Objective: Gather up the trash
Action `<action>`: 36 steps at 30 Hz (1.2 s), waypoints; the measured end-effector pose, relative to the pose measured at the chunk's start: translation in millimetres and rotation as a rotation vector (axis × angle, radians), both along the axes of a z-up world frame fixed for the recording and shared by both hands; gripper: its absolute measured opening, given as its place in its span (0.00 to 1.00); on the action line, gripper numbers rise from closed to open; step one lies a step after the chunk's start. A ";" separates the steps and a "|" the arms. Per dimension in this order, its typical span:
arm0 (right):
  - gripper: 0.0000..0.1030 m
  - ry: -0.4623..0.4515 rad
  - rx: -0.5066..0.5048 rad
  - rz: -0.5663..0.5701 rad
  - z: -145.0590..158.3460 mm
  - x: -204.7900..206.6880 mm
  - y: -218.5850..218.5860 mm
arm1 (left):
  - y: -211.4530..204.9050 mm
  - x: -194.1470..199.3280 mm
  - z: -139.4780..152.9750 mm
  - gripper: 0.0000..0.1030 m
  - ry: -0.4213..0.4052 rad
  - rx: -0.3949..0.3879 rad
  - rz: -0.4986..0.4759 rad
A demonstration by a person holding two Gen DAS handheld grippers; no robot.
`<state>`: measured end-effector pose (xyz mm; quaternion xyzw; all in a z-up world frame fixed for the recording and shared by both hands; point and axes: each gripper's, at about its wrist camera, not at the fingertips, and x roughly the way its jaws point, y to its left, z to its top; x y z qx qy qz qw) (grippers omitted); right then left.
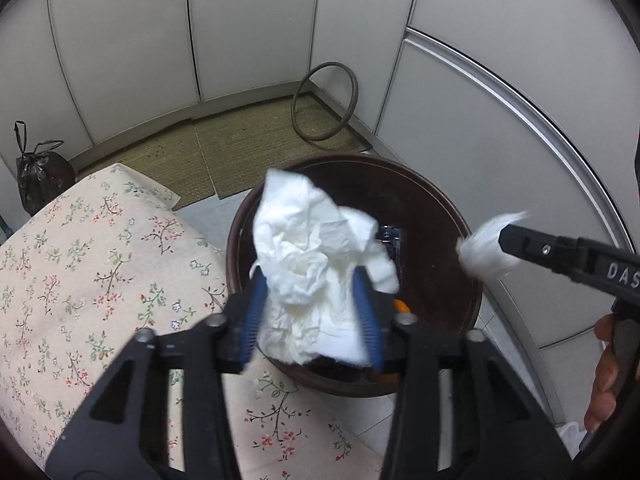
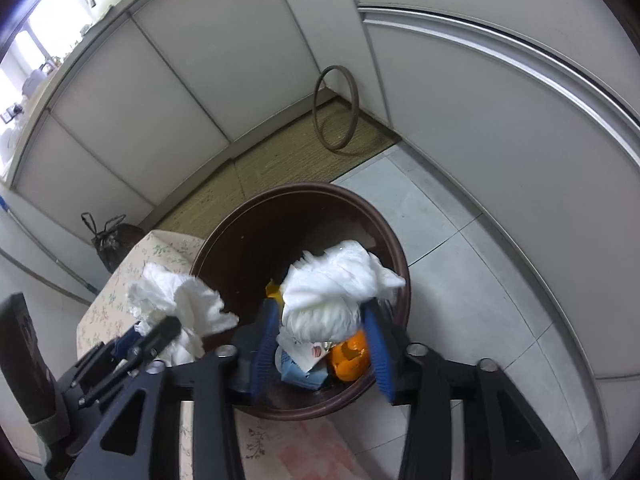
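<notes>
A crumpled white tissue sits between the blue pads of my left gripper, right over the round brown bin. The jaws stand apart and the paper lies loosely in the gap. My right gripper is also over the bin, jaws apart, with a white wad between its tips. Each gripper shows in the other's view: the right gripper with its wad, and the left gripper with its tissue. Orange peel and a wrapper lie in the bin.
A table with a floral cloth stands left of the bin. White cabinet doors close off the back and right. A woven mat, a leaning brown ring and a tied black bag are on the floor. A hand holds the right gripper.
</notes>
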<state>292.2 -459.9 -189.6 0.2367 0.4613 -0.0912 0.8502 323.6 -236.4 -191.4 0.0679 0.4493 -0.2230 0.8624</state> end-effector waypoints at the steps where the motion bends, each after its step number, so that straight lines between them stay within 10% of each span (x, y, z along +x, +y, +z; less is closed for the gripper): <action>1: 0.56 -0.006 -0.001 -0.006 1.9 -2.1 -0.7 | 3.4 -2.2 3.3 0.58 -0.009 -0.007 0.003; 17: 0.66 -0.066 -0.234 0.011 80.8 -71.8 49.9 | 103.0 -82.5 78.0 0.82 -0.048 0.010 0.081; 30: 0.81 -0.256 -0.325 0.153 166.8 -238.5 184.8 | 219.6 -254.5 188.3 1.00 -0.387 0.027 0.340; 36: 0.89 -0.387 -0.365 0.170 200.8 -321.9 216.7 | 244.3 -311.8 204.6 1.00 -0.416 -0.065 0.399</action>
